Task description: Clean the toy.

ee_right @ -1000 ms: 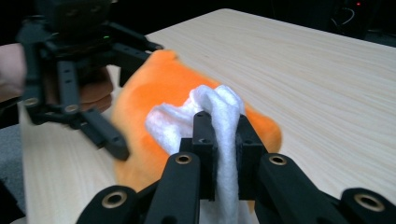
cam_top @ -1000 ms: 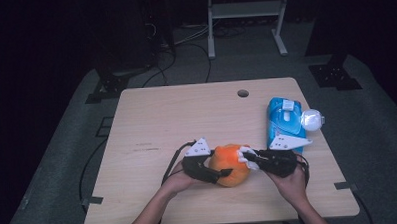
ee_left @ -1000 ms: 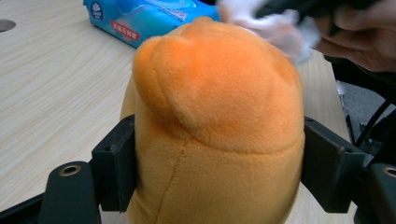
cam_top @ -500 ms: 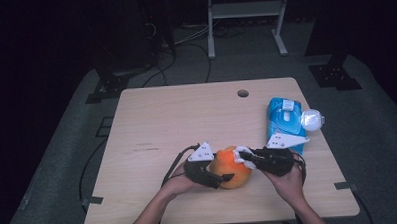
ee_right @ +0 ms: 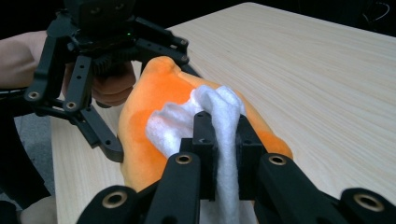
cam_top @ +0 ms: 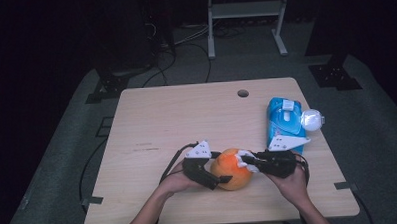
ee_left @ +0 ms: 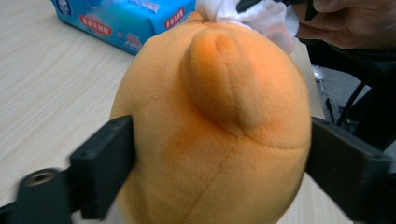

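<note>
An orange plush toy [cam_top: 231,169] lies on the wooden table [cam_top: 186,117] near its front edge. My left gripper [cam_top: 220,169] holds it from the left, one jaw on each side. In the left gripper view the pads press into the flanks of the plush toy [ee_left: 215,116], though the jaws have just eased slightly wider. My right gripper [ee_right: 223,140] is shut on a white wipe [ee_right: 212,109]. It holds the wipe against the top of the plush toy [ee_right: 140,112] from the right. The wipe [cam_top: 244,158] shows as a white patch on the toy.
A blue pack of wipes [cam_top: 285,121] lies at the right side of the table, with a small white round thing [cam_top: 312,119] beside it at the edge. A cable hole [cam_top: 243,93] sits near the far edge. Cables trail from both grippers.
The right gripper with the wipe has shifted slightly left and back right over the plush toy. The left hand and the toy have stayed in place.
</note>
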A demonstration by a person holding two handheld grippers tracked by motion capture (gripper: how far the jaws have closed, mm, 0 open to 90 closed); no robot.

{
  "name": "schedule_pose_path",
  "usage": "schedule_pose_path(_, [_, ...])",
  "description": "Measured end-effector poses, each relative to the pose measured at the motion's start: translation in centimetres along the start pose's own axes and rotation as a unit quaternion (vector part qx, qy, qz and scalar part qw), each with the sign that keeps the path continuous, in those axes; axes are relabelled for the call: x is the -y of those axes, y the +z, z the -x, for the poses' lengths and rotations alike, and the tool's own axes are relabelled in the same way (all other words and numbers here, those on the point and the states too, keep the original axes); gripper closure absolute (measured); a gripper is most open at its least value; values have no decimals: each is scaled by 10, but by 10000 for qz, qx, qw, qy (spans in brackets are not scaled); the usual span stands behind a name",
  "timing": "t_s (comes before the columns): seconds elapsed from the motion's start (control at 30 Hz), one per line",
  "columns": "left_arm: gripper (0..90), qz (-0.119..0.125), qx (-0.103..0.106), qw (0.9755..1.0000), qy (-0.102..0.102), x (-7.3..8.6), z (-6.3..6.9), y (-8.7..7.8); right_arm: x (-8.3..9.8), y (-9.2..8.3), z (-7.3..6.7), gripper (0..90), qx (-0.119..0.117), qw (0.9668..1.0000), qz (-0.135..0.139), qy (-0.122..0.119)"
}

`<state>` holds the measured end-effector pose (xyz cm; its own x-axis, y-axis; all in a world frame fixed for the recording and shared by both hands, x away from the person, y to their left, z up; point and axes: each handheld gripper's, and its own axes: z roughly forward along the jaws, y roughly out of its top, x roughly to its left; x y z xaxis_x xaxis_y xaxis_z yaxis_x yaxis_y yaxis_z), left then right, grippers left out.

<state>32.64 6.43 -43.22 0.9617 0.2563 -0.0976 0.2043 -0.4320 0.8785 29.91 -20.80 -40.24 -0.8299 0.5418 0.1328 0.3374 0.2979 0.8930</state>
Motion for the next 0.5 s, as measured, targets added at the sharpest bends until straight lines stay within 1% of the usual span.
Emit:
schedule_pose_path(0.03, [223, -11, -94, 10000, -3, -1, 3, 1, -2, -1, -3, 820, -18, 10000, 47, -17])
schedule_pose_path(0.07, [230, -11, -94, 10000, -3, -1, 3, 1, -2, -1, -3, 820, -18, 10000, 47, -17])
schedule_pose_path(0.1, [231, 0, -154, 9999, -7, -2, 7, 5, -6, 0, -9, 820, -157, 9998, 127, -72])
schedule_pose_path(0.13, [233, 0, -154, 9999, -7, -2, 7, 5, -6, 0, -9, 820, -157, 9998, 127, -72])
schedule_pose_path(0.17, [234, -27, -151, 9999, 50, -3, 12, 9, -11, 5, -17, 819, -387, 9990, 204, -122])
schedule_pose_path(0.2, [238, -27, -151, 9999, 50, -3, 12, 9, -11, 5, -17, 819, -387, 9990, 204, -122])
schedule_pose_path(0.23, [242, -131, -153, 9995, 234, -4, 17, 10, -15, 9, -24, 820, -460, 9985, 193, -241])
schedule_pose_path(0.27, [244, -142, -172, 9994, 256, -5, 18, 11, -16, 10, -26, 820, -403, 9986, 170, -282])
schedule_pose_path(0.3, [250, -158, -148, 9995, 233, -5, 18, 10, -16, 10, -25, 821, -328, 9989, 165, -286])
schedule_pose_path(0.33, [258, -158, -148, 9995, 233, -5, 18, 10, -16, 10, -25, 821, -328, 9989, 165, -286])
schedule_pose_path(0.37, [265, -201, -106, 9993, 288, -5, 19, 8, -14, 8, -19, 821, -187, 9995, 185, -174])
schedule_pose_path(0.4, [269, -201, -106, 9993, 288, -5, 19, 8, -14, 8, -19, 821, -187, 9995, 185, -174])
schedule_pose_path(0.43, [269, -256, -81, 9988, 409, -5, 21, 8, -9, 4, -9, 821, 10, 9999, 168, -28])
schedule_pose_path(0.47, [269, -284, -62, 9984, 477, -5, 23, 9, -6, 2, -4, 820, 54, 9998, 153, 87])
schedule_pose_path(0.5, [264, -309, -48, 9980, 549, -6, 24, 9, -3, 1, 0, 820, 34, 9997, 118, 192])
